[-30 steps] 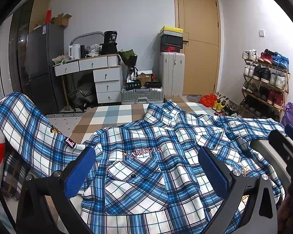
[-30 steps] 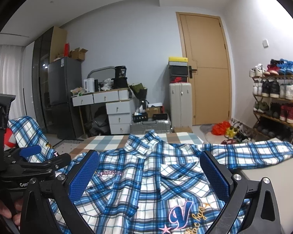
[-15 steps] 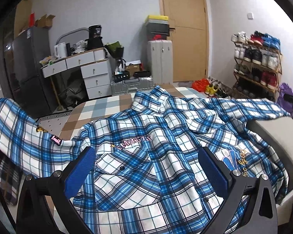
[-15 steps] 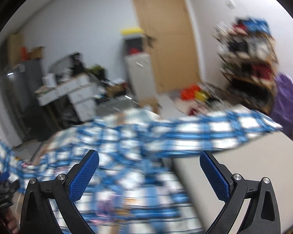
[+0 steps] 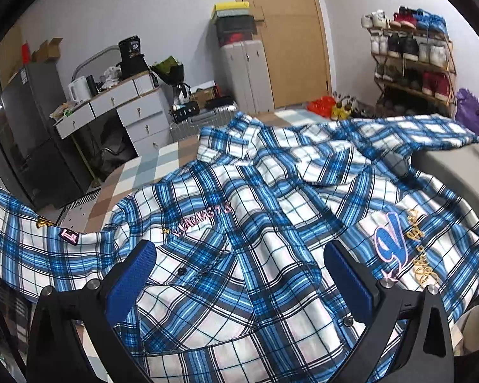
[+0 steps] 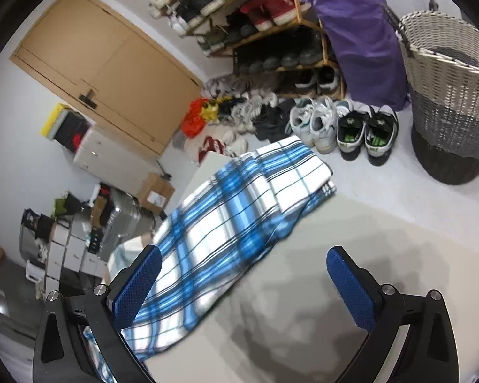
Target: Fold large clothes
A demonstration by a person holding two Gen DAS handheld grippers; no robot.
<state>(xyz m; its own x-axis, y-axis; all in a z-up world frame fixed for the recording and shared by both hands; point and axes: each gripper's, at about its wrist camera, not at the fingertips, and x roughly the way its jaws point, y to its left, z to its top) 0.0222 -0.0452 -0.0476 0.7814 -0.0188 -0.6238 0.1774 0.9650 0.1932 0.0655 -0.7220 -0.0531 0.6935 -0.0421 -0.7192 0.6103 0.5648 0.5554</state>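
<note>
On bed, blue plaid shirt (image 5: 255, 223) spread front-up, unfolded, L tongs (image 5: 239, 271) & R tongs (image 6: 244, 279) wide open, empty

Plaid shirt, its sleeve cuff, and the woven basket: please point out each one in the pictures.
plaid shirt (image 5: 239, 223), left wrist view, on the front placket at chest height.
sleeve cuff (image 6: 298, 172), right wrist view, on the white end of the sleeve.
woven basket (image 6: 447, 89), right wrist view, on its outer wall.
</note>
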